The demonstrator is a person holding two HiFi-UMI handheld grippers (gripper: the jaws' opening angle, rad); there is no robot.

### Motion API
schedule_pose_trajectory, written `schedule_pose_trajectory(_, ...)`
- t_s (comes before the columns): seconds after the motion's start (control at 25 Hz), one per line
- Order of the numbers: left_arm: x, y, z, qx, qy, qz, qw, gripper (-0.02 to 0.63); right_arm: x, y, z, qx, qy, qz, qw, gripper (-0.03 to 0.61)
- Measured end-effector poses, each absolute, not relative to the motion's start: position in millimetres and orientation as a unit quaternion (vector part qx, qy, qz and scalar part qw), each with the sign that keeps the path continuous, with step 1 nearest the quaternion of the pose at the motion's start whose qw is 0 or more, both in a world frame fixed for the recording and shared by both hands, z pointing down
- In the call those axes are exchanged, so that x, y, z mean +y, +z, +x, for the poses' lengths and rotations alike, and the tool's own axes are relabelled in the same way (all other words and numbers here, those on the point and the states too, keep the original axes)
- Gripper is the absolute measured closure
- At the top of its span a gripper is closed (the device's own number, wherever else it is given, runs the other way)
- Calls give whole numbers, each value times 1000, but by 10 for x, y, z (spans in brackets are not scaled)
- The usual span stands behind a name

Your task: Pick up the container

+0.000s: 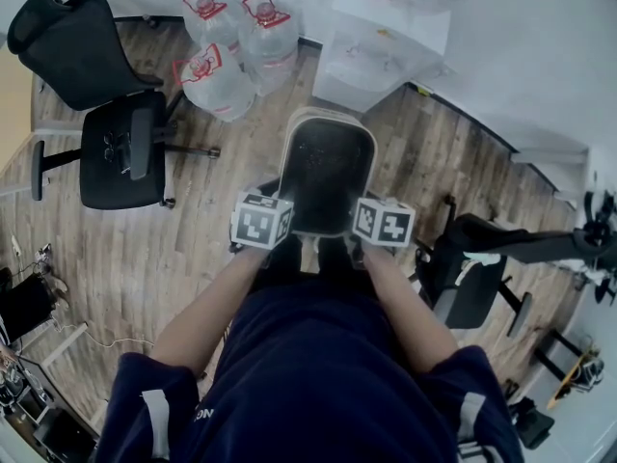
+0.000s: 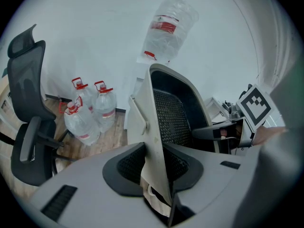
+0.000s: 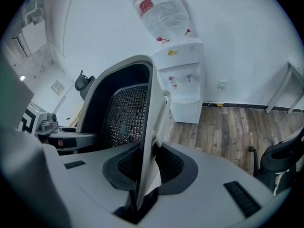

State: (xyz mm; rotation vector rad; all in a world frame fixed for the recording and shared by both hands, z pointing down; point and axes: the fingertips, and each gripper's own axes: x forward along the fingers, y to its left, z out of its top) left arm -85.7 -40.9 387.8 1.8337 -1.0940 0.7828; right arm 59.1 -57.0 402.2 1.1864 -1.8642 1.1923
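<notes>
Left gripper (image 2: pixel 154 172) and right gripper (image 3: pixel 145 167) clamp opposite walls of the container (image 1: pixel 326 172); lift apparently under way, next raise both evenly.

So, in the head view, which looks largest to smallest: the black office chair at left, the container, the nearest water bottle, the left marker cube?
1. black office chair
2. container, though nearer the camera
3. water bottle and left marker cube look alike; the cube is nearer, so unranked
</notes>
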Motion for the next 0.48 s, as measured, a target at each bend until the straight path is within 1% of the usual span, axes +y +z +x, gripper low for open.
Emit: schedule_pose_trajectory(0.48, -441, 3918, -826, -434, 311, 732, 424, 502, -608, 4053, 623, -702, 452, 452, 313, 511)
